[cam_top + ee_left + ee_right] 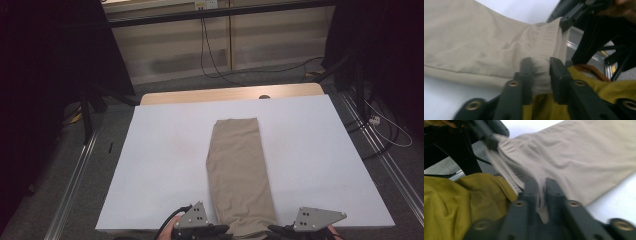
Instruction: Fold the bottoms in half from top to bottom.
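Folded beige trousers (239,172) laid lengthwise on white worktop (160,165); waistband pinched by left gripper (541,72) and right gripper (541,195) (both clamped). Thin hold: fabric could be lost if pulled unevenly.

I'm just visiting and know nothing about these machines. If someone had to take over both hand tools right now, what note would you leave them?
Left gripper: shut on the ribbed near end of the beige trousers.
Right gripper: shut on the same end, at its other corner.
Trousers: folded into one long strip, flat on the white table, far end pointing away, near end at the table's front edge.
Done: lengthwise fold; both near corners gripped.
Left, probably: lift the near end and carry it toward the far end to fold the strip shorter.
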